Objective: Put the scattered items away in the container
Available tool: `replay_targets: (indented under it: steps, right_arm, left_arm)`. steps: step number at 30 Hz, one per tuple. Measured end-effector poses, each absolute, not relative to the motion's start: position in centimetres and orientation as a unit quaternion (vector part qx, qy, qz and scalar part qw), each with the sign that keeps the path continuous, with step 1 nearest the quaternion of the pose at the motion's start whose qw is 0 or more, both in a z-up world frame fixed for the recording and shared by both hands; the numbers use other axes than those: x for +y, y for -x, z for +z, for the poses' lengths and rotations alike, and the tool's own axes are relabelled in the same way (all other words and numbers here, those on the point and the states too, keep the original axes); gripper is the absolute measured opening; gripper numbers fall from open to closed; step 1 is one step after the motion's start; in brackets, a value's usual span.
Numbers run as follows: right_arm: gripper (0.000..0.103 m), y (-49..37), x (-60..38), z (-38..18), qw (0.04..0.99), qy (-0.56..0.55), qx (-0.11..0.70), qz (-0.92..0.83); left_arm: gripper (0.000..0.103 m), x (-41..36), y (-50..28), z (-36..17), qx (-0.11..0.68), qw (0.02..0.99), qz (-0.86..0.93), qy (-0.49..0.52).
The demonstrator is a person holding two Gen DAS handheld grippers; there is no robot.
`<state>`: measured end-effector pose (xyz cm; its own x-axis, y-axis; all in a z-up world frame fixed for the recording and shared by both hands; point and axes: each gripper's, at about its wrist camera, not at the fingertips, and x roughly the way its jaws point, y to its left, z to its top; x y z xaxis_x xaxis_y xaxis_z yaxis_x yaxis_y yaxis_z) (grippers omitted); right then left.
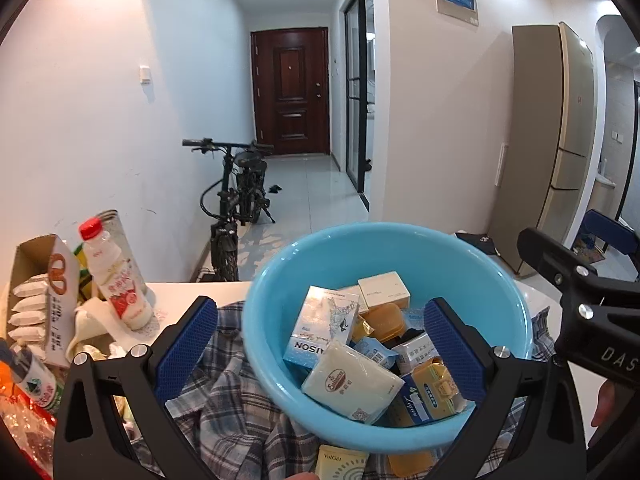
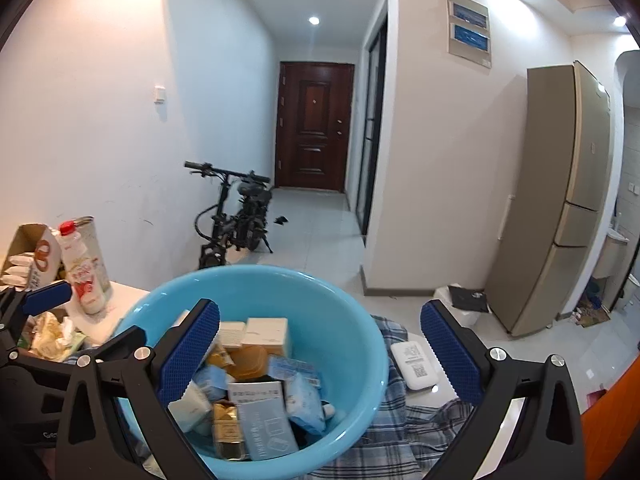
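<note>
A light blue plastic basin (image 1: 280, 280) stands on a plaid cloth (image 1: 236, 412) and holds several small boxes and packets, among them a white tissue pack (image 1: 352, 384). My left gripper (image 1: 320, 348) is open and empty, its blue pads on either side of the basin's near left part. The basin also shows in the right wrist view (image 2: 352, 320). My right gripper (image 2: 320, 356) is open and empty above the basin's right side. A white pocket device (image 2: 416, 364) lies on the cloth right of the basin. A yellow box (image 1: 340, 462) and an orange case (image 1: 410, 464) lie in front of the basin.
At the left stand a strawberry milk bottle (image 1: 116, 276), a tin (image 1: 120, 232), an open carton of white packets (image 1: 36, 304) and wrappers (image 1: 24, 420). Beyond the white table (image 1: 188, 300) are a parked bike (image 1: 240, 200), a door and a tall fridge (image 2: 568, 200).
</note>
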<state>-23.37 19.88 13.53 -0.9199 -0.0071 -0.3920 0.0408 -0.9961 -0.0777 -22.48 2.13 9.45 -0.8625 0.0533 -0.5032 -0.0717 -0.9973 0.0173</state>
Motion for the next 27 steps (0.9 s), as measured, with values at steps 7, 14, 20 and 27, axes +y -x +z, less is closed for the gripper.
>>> replay_targets:
  steps: [7, 14, 20, 27]
  right_arm:
    - [0.102, 19.1, 19.3, 14.8, 0.021, -0.185, 0.043, -0.982]
    - [0.103, 13.3, 19.6, 15.9, 0.024, -0.166, 0.020, -0.986]
    - [0.103, 7.8, 19.1, 16.2, 0.024, -0.163, 0.020, -0.986]
    - [0.103, 2.4, 17.7, 14.3, 0.025, -0.174, 0.035, -0.984]
  left_arm:
    - [0.103, 1.5, 19.0, 10.6, 0.013, 0.023, 0.968, 0.251]
    - [0.102, 1.4, 14.0, 12.3, 0.010, 0.017, 0.972, 0.234]
    - [0.103, 0.8, 8.8, 12.8, 0.015, 0.006, 0.975, 0.220]
    - [0.103, -0.1, 3.1, 11.5, 0.014, -0.002, 0.977, 0.211]
